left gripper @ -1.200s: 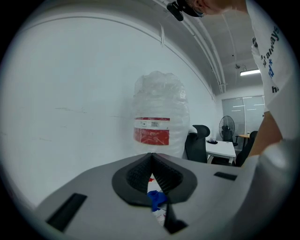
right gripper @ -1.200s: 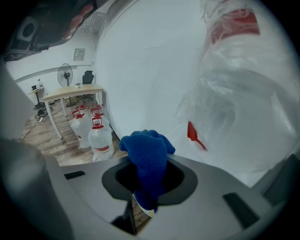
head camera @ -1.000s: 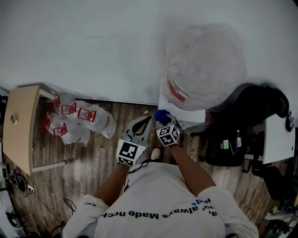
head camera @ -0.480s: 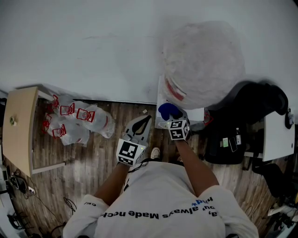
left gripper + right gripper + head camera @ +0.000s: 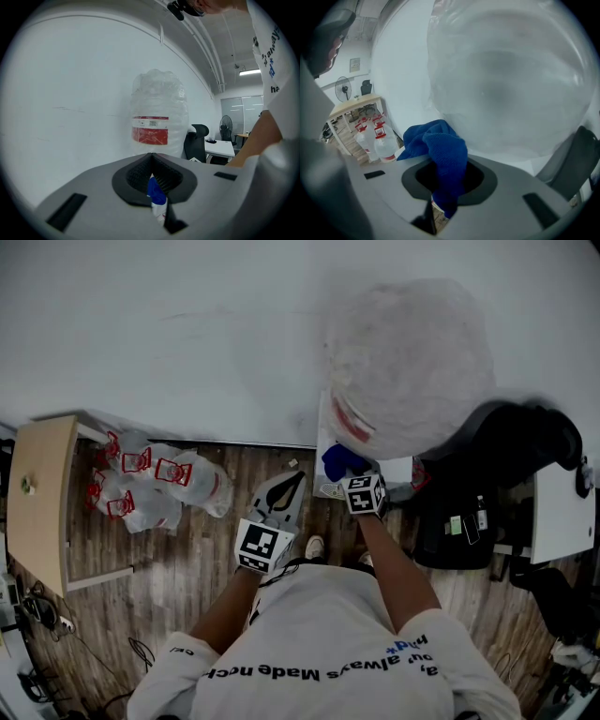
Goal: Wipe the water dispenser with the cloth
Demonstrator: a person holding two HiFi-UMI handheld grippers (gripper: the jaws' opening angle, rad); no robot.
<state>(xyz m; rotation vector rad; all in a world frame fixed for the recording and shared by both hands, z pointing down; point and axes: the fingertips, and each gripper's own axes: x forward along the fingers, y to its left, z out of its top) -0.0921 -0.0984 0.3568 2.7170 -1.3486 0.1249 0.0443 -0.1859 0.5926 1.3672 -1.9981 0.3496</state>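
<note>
The water dispenser (image 5: 367, 468) stands against the wall, and its big plastic-wrapped bottle (image 5: 405, 367) with a red label sits on top. My right gripper (image 5: 347, 474) is shut on a blue cloth (image 5: 339, 461), held at the dispenser's front top edge just under the bottle. In the right gripper view the cloth (image 5: 439, 147) bunches out of the jaws, with the bottle (image 5: 511, 79) close ahead. My left gripper (image 5: 296, 478) hangs shut and holds nothing, lower left of the dispenser. In the left gripper view the bottle (image 5: 159, 117) shows beyond the left gripper (image 5: 151, 157).
Several water jugs with red caps (image 5: 155, 486) lie on the wooden floor to the left, beside a light wooden table (image 5: 37, 493). A black office chair (image 5: 516, 451), a black bag (image 5: 450, 526) and a white desk (image 5: 560, 521) crowd the dispenser's right side.
My right gripper has carried the blue cloth to the right and up, onto the dispenser under the bottle. The left gripper has stayed where it was.
</note>
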